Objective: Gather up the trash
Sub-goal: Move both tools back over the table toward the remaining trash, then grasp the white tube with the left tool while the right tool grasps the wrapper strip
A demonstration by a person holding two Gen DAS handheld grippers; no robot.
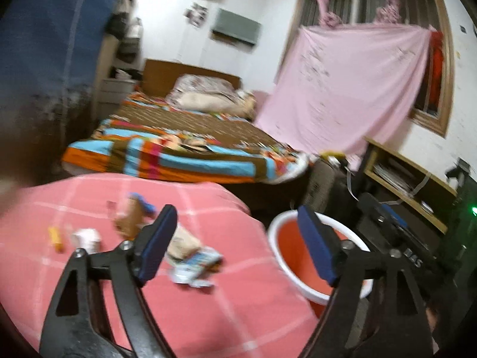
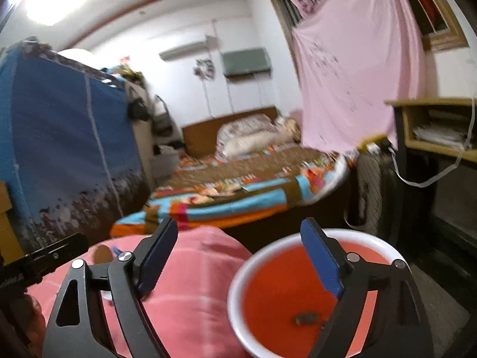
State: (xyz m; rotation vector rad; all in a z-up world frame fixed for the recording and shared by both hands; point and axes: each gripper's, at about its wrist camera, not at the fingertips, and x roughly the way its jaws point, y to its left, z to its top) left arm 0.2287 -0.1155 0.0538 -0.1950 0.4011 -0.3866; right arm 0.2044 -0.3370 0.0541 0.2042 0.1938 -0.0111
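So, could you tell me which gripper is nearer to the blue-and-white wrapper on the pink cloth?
Left. The left gripper hangs open just above the wrapper; the right gripper is open over by the red basin, with no wrapper in its view.

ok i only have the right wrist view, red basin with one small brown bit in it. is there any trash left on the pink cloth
observer: Yes. The left wrist view shows four pieces on the pink cloth: a yellow stick, a crumpled white wad, a piece of brown paper and a blue-and-white wrapper.
operator: and is anything being held over there
observer: No. The left gripper is open above the cloth with nothing between its jaws, and the wrapper lies just past its left finger.
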